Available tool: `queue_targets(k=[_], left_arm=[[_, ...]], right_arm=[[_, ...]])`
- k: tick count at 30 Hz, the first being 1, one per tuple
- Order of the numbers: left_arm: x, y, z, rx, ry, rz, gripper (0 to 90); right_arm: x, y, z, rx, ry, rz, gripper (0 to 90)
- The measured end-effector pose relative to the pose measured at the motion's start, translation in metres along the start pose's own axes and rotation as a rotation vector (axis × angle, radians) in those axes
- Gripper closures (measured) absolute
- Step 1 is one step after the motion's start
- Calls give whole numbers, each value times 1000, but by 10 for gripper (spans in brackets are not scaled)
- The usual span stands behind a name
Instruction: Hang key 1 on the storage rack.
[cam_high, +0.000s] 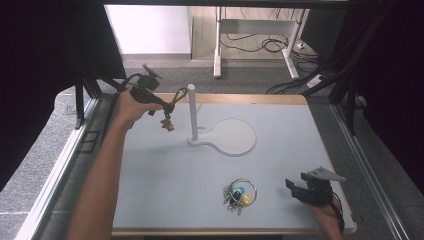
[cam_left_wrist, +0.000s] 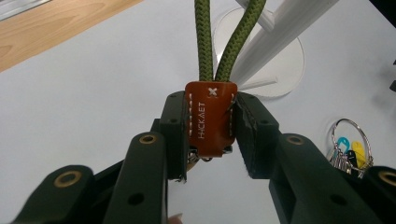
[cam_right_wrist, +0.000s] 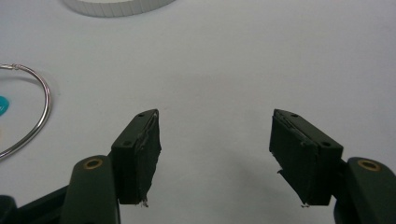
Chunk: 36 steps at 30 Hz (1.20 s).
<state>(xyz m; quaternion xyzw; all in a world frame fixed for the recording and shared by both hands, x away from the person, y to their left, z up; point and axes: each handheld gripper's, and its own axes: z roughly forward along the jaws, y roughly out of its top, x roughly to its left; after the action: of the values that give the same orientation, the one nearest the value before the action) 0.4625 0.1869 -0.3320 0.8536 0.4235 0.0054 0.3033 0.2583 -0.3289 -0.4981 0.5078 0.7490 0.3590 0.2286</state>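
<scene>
The pale grey desk (cam_high: 165, 180) has a wooden edge. On it stand a white stand (cam_high: 222, 136), post upright on a round base, and, near the front, a key ring (cam_high: 240, 193).

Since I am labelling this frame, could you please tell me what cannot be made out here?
- Green cord: left gripper view, top edge cuts its loop off.
- Metal bits under the orange tag: left gripper view, hidden by tag and jaws.
- Key ring: right gripper view, left edge cuts it off.
- Keys: high view, too small to count.
</scene>
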Motion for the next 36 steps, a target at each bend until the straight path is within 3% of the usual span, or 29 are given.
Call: queue_targets(k=[18, 36], left_arm=[[-9, 1, 20, 58, -3, 35, 664], [-12, -1, 36, 76, 7, 46, 654]], right_arm=[[-1, -1, 0, 2, -2, 0, 337], [-3, -1, 1, 3, -6, 3, 336]])
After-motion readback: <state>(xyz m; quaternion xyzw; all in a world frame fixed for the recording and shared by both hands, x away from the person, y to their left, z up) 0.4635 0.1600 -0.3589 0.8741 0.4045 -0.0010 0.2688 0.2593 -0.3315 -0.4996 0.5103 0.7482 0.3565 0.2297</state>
